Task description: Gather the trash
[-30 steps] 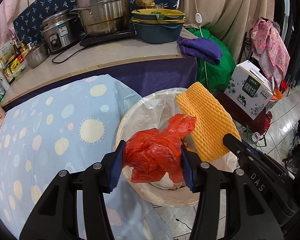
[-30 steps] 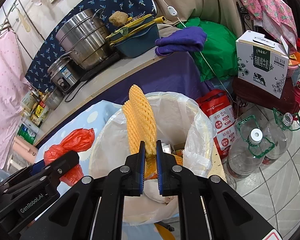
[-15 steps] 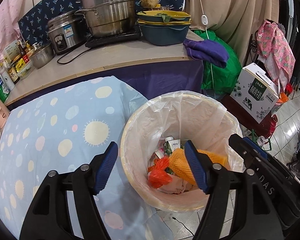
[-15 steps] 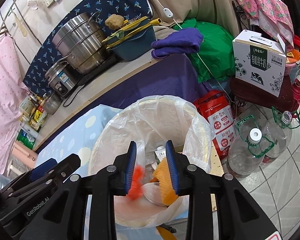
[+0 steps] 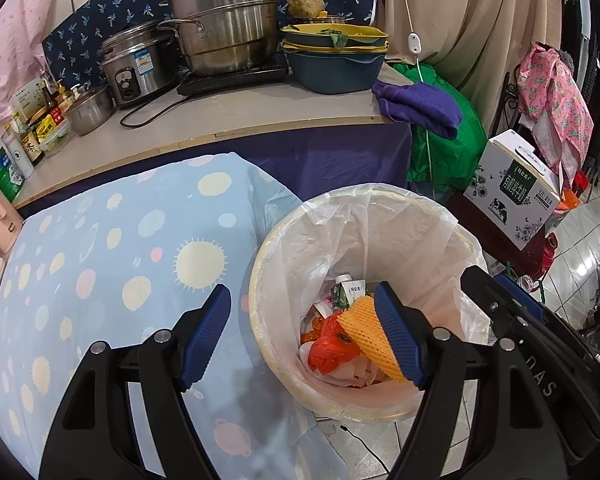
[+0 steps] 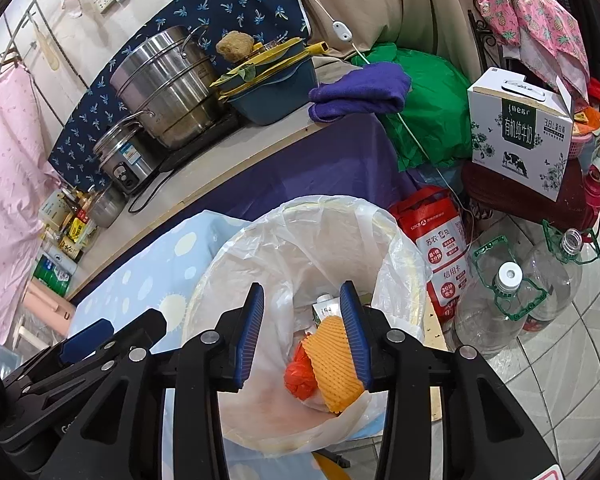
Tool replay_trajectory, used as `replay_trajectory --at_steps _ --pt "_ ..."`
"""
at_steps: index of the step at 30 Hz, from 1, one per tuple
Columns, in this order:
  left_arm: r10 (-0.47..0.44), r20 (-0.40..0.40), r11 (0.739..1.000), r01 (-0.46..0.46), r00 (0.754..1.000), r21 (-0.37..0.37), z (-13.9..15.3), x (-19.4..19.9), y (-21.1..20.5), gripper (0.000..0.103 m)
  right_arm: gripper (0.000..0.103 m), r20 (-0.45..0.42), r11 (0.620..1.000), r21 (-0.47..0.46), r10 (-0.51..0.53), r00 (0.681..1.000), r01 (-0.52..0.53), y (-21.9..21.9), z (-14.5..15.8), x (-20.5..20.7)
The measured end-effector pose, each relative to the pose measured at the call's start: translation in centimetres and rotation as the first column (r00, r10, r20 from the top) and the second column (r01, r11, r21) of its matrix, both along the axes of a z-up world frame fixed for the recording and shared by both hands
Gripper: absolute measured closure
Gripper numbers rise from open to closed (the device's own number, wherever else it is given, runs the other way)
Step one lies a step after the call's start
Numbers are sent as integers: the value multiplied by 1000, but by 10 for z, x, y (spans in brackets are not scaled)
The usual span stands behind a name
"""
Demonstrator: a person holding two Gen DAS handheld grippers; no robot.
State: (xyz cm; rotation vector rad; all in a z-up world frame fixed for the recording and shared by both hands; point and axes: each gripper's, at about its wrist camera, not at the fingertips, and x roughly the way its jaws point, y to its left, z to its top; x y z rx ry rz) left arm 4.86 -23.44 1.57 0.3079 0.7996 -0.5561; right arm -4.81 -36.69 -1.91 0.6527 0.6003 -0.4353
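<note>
Pale floor tiles (image 6: 560,364) carry a round, plastic-lined waste bin (image 5: 268,344). Above it, left gripper (image 5: 304,336) and right gripper (image 6: 302,334) have just been opening, empty; orange foam netting (image 6: 334,364) and red plastic bag (image 5: 330,354) lie inside.

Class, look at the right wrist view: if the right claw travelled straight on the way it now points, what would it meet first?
Most likely the yellow foam net lying in the lined bin, just beside the red plastic bag. The right claw is open with nothing between its pads. Depth is hard to judge, so the bag could come first.
</note>
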Motion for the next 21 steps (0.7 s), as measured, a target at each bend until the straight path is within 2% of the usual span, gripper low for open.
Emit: replay_trajectory --at_steps 7,11,17,21 --pt "23 3 1000 -23 1000 -1 1 1 11 30 54 -24 999 -51 -1 1000 0 10 8 -2" --pt "44 14 999 -44 999 -1 3 -1 20 21 51 -58 995 -102 -2 998 -4 18 16 -4" --pt "66 15 998 -66 998 11 6 -6 37 18 43 -108 985 -171 9 994 -28 32 26 -6" --pt "87 16 996 -88 996 31 6 -10 51 12 40 -139 983 -178 21 990 -46 41 29 -11"
